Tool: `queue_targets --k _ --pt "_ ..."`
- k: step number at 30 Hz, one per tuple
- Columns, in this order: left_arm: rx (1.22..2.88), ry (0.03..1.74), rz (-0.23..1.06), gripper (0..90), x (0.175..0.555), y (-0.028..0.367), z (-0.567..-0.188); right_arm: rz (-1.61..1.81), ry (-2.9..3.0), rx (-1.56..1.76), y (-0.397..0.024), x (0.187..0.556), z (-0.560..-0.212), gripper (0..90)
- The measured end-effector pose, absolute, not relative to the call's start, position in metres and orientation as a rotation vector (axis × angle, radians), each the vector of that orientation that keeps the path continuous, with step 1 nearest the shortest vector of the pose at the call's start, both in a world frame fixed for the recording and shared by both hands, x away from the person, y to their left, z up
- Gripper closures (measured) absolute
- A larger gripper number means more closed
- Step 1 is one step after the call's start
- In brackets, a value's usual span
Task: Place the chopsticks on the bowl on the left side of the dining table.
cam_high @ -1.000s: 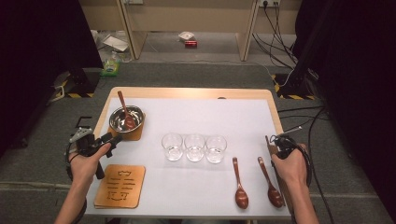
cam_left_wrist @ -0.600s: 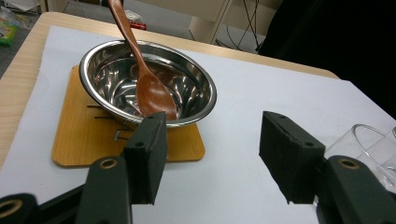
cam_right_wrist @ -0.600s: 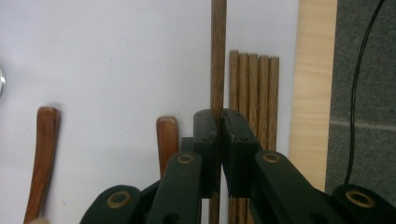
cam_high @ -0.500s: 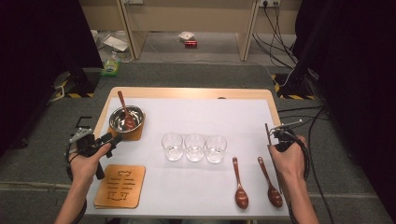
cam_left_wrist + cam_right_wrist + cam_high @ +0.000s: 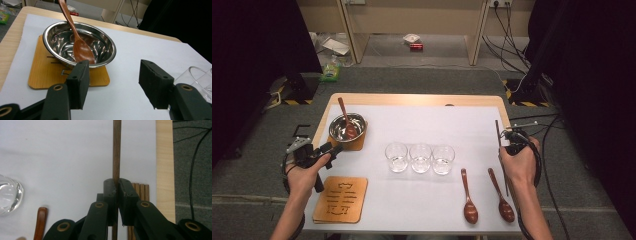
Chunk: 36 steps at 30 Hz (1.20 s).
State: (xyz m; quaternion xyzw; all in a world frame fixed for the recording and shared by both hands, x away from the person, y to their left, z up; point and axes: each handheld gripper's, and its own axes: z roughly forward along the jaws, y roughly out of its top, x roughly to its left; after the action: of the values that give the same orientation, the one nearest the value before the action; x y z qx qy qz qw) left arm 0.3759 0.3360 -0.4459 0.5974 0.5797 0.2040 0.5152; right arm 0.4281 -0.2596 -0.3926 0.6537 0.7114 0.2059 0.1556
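**Lifting one chopstick clear of the pile**

Pinching a single chopstick (image 5: 116, 150) in the closed right gripper (image 5: 117, 185), above the other chopsticks (image 5: 140, 188) at the table's (image 5: 412, 100) right edge. Raise straight, keep level. Left gripper (image 5: 113, 87) agape, empty, near the bowl (image 5: 105, 41).

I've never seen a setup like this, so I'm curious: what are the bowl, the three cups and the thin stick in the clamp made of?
The bowl looks like polished steel: mirror-bright, with streaked reflections. The cups seem to be clear glass; the white table covering shows through them. The stick held in the right gripper looks like dark matte wood, a chopstick probably, though bamboo can't be ruled out.
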Motion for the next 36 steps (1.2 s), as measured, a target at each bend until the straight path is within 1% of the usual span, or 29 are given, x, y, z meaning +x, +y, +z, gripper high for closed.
queue_targets --k 36 --pt "1.426 1.391 0.49 41.3 0.375 0.337 -0.445 0.827 1.915 1.729 -0.236 0.442 -0.37 85.1"
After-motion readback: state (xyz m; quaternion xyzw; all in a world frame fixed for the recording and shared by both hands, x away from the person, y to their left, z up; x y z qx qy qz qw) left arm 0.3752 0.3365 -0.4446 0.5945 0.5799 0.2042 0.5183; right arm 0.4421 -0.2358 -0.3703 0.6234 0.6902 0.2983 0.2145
